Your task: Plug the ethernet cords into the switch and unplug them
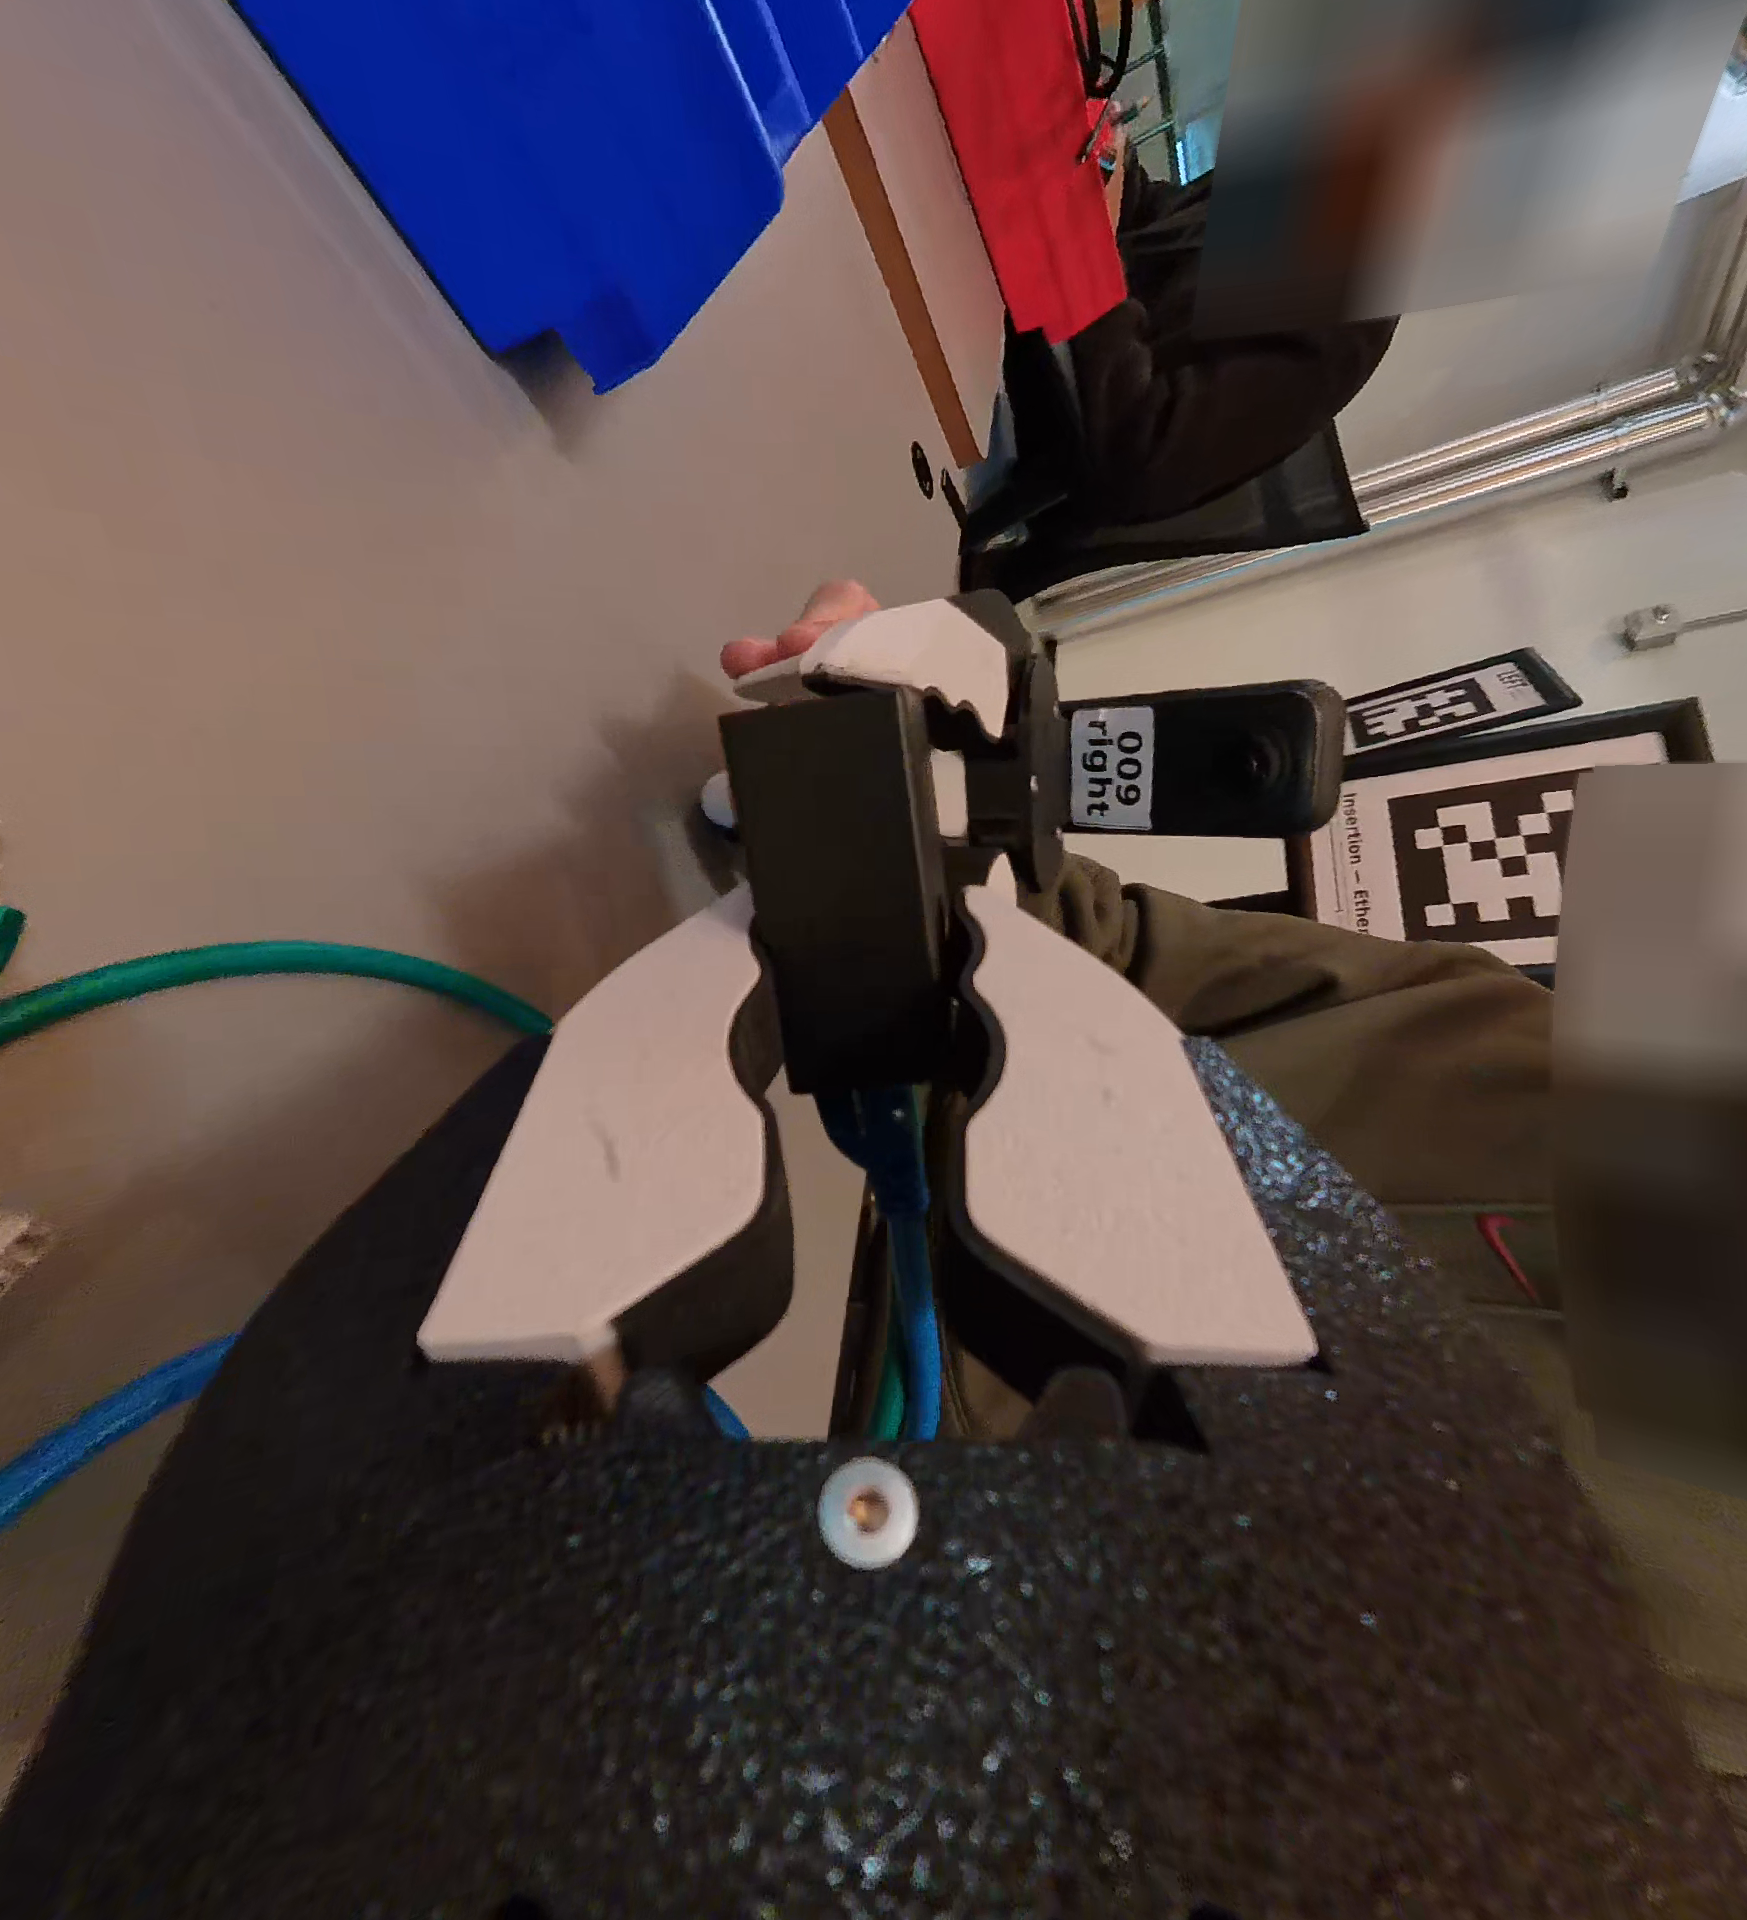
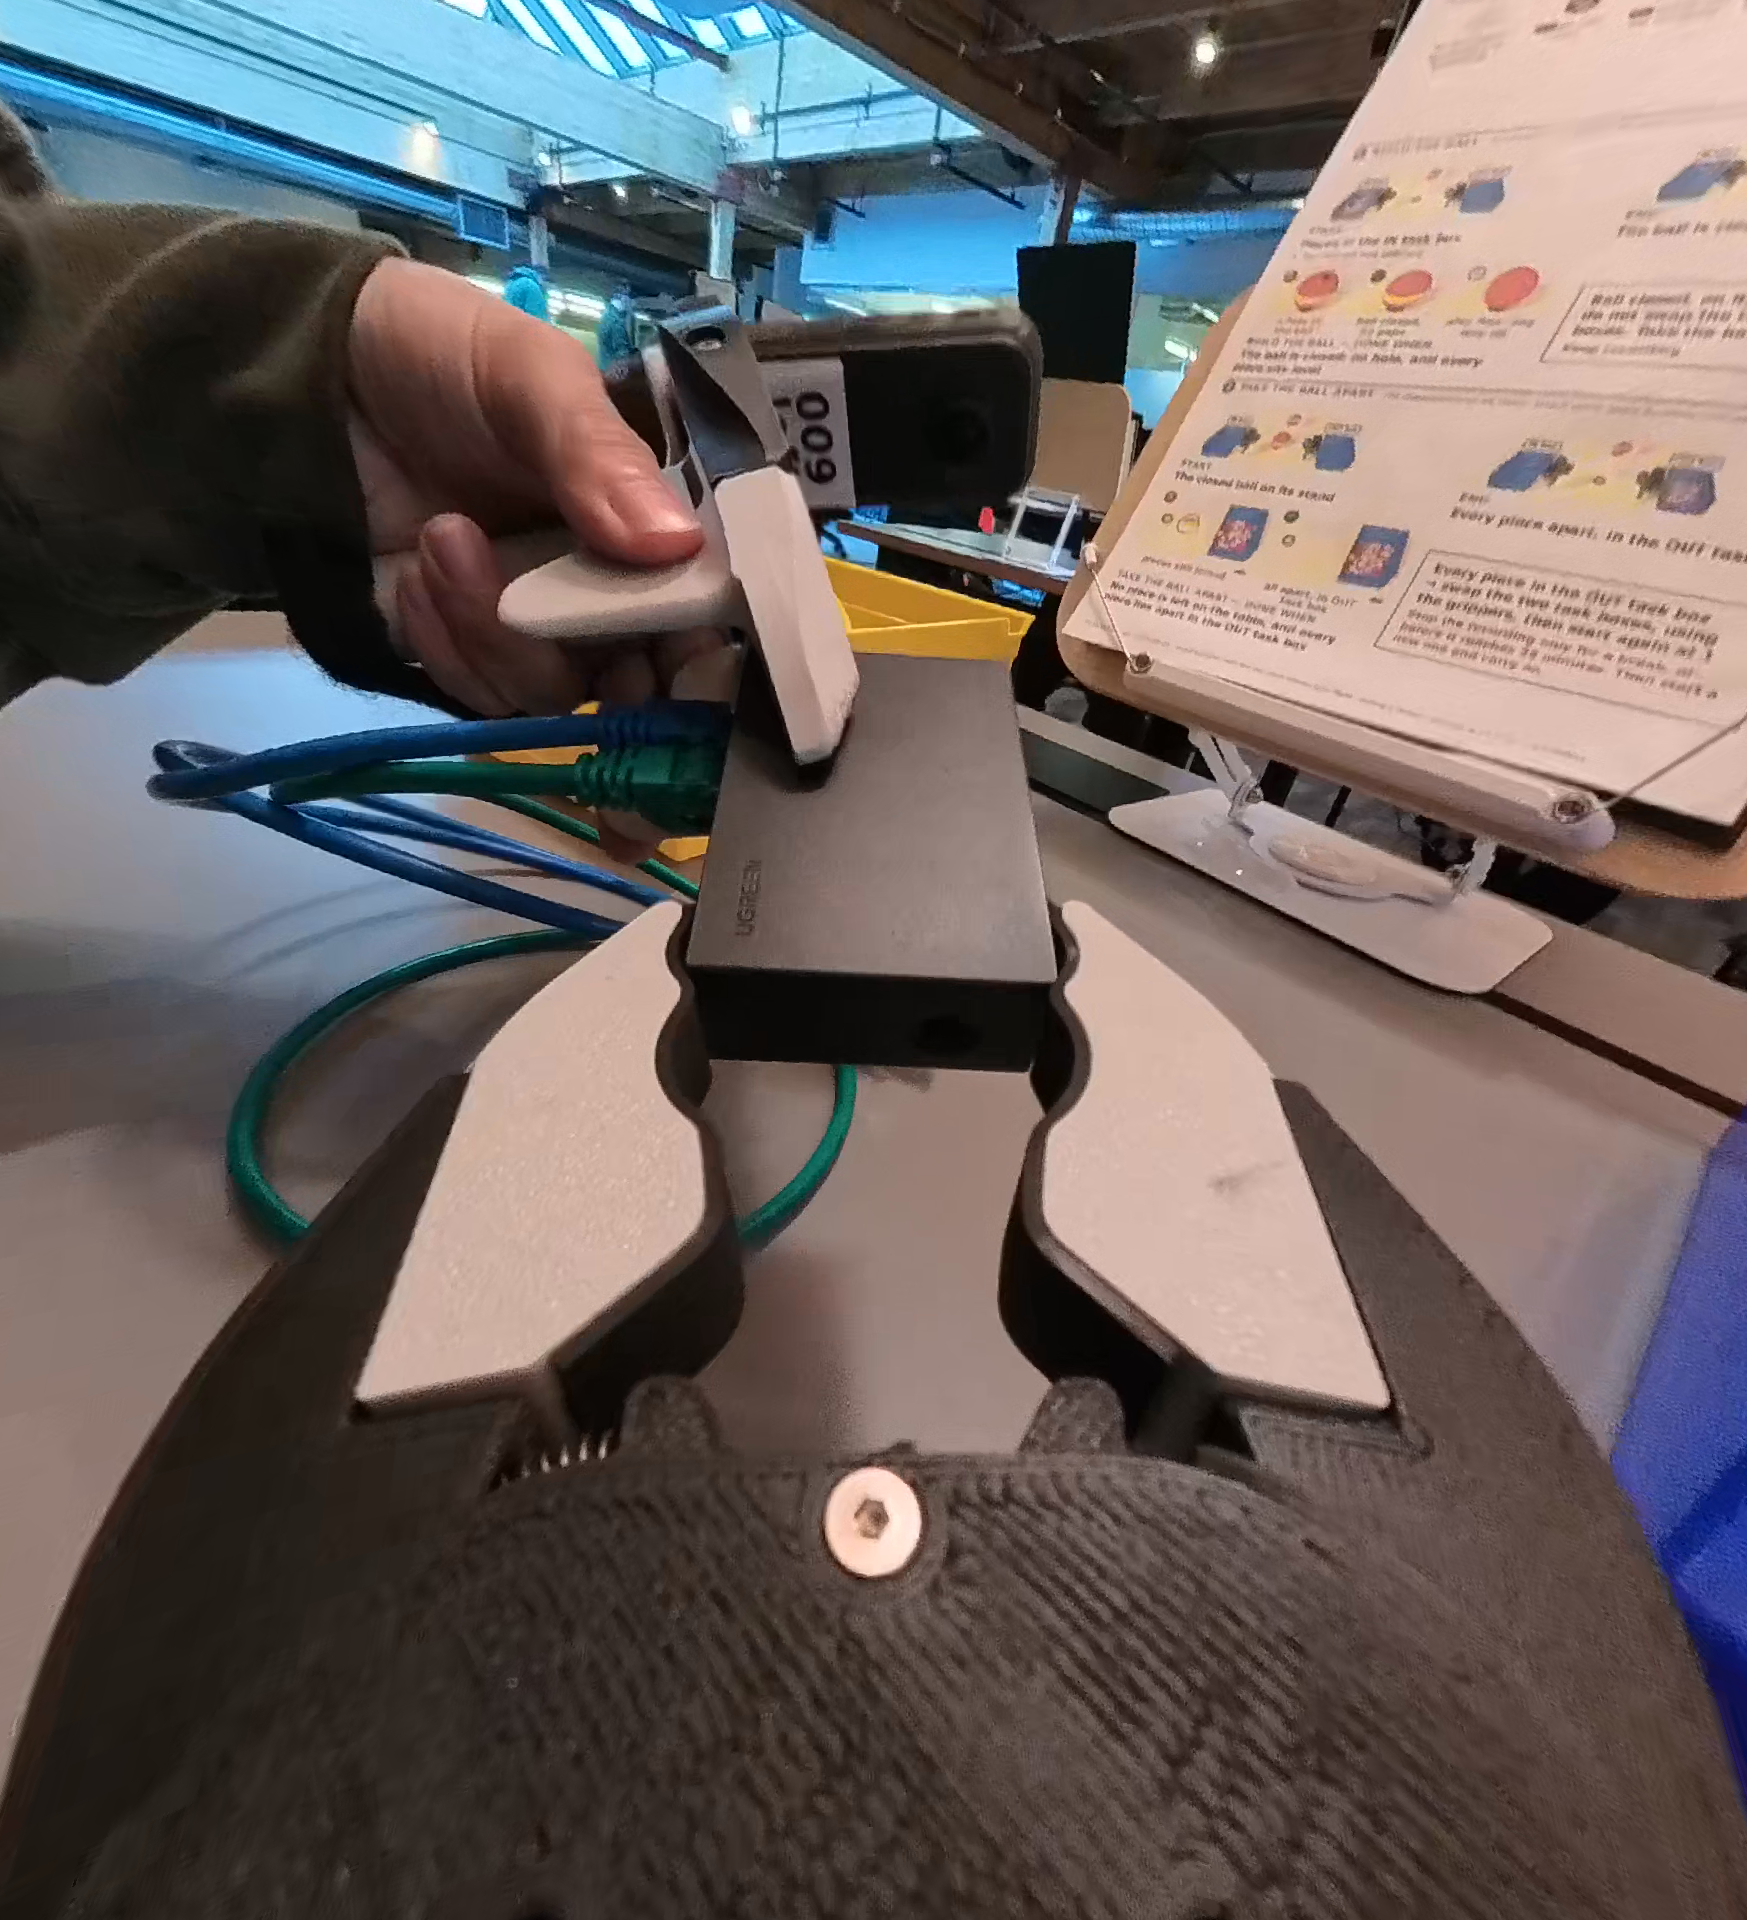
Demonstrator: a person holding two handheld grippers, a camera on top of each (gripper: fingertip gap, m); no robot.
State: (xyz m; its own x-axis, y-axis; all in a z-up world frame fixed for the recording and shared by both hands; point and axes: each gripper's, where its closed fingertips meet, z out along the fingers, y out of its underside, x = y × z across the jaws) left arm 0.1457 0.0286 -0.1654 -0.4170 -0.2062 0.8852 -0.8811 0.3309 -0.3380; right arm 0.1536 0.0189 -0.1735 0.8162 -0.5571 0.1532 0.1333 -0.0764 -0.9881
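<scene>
The black switch is held a little above the grey table. My right gripper is shut on its near end. My left gripper is shut on the switch across its flat faces, at the port side. In the right wrist view one left finger presses on the switch's top. A blue plug and a green plug sit in the ports. The blue cord runs back between my left fingers. The right gripper's finger shows beyond the switch.
Loops of green cord and blue cord lie on the table. A yellow bin sits behind, an instruction sheet on a stand at right, and a blue bin close by. Another blue bin and a red one stand farther off. My left and right fingertips are right by each other.
</scene>
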